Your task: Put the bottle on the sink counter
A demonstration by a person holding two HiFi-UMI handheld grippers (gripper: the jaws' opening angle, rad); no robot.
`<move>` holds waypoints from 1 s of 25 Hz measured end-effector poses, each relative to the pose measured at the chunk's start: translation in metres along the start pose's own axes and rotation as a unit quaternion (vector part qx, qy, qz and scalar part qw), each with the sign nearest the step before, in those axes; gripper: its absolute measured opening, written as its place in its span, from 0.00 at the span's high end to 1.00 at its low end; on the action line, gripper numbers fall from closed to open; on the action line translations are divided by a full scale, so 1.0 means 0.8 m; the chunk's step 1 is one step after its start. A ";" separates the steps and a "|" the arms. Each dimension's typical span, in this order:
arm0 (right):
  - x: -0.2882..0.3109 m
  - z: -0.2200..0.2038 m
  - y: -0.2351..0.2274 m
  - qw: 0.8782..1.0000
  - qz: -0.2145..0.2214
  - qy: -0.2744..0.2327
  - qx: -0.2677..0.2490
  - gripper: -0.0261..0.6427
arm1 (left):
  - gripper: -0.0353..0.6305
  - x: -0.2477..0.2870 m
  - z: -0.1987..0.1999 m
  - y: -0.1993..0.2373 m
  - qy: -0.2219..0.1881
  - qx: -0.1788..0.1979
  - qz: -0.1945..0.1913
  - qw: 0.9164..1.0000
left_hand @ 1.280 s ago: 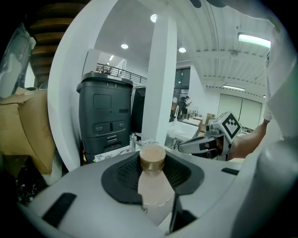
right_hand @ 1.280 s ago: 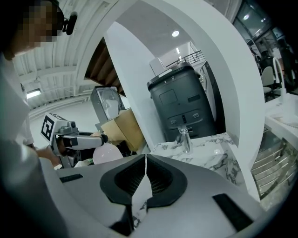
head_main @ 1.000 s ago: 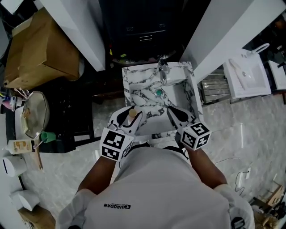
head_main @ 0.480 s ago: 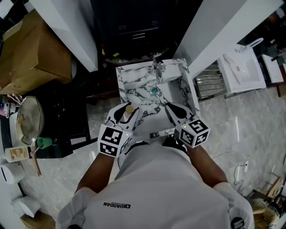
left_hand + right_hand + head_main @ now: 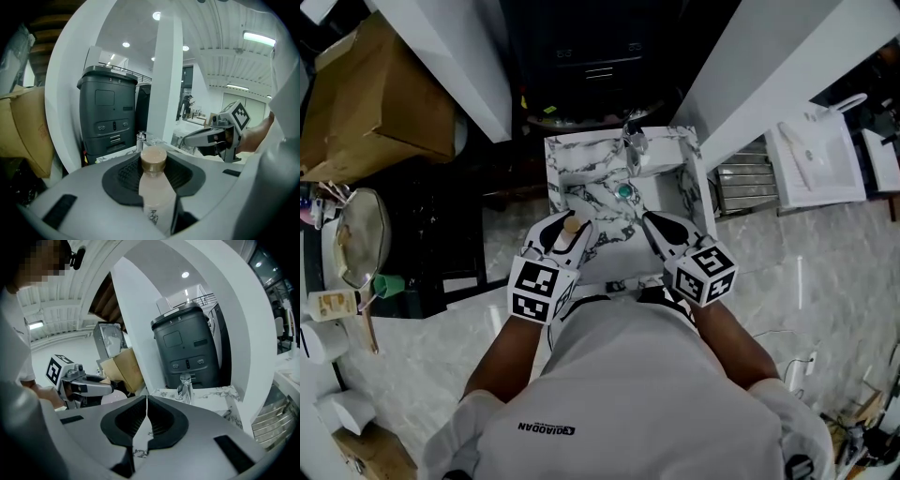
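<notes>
A small bottle (image 5: pixel 153 187) of pale liquid with a tan cap (image 5: pixel 572 225) stands upright between my left gripper's (image 5: pixel 567 229) jaws, which are shut on its body. In the head view it hangs over the near left part of the marble sink counter (image 5: pixel 581 159). My right gripper (image 5: pixel 650 222) is beside it over the basin's near right edge, apart from the bottle. In the right gripper view its pads (image 5: pixel 140 416) meet with nothing between them. The left gripper view shows the right gripper (image 5: pixel 206 137) off to the right.
A chrome faucet (image 5: pixel 631 142) stands at the counter's back edge, and a green drain plug (image 5: pixel 624 192) sits in the basin. Behind is a dark grey cabinet (image 5: pixel 108 117) between white pillars. A cardboard box (image 5: pixel 380 103) is at left, a metal rack (image 5: pixel 748 187) and another white basin (image 5: pixel 816 159) at right.
The left gripper has eased slightly forward and down with the bottle still in it. The right gripper has stayed about where it was, still shut.
</notes>
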State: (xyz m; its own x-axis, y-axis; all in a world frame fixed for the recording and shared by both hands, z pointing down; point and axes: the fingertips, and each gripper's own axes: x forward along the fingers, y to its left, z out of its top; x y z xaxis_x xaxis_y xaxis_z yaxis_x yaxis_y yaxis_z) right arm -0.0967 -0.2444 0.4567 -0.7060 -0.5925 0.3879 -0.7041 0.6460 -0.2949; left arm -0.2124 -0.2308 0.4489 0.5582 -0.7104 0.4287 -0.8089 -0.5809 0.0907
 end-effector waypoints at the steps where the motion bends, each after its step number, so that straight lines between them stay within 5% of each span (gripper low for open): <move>1: 0.001 0.000 -0.003 1.000 0.004 0.002 -0.001 0.90 | 0.73 0.003 0.002 -0.001 0.000 -0.001 0.003 1.000; 25: -0.061 -0.002 -0.137 1.000 0.015 0.003 0.022 0.90 | 0.73 0.139 0.048 -0.091 0.013 0.012 0.003 1.000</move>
State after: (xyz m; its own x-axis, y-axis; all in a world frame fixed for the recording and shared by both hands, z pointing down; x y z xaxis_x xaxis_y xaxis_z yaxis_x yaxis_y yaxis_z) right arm 0.0152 -0.2856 0.4713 -0.7264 -0.5699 0.3842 -0.6855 0.6411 -0.3451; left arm -0.0845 -0.2828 0.4553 0.5481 -0.7031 0.4531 -0.8075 -0.5860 0.0675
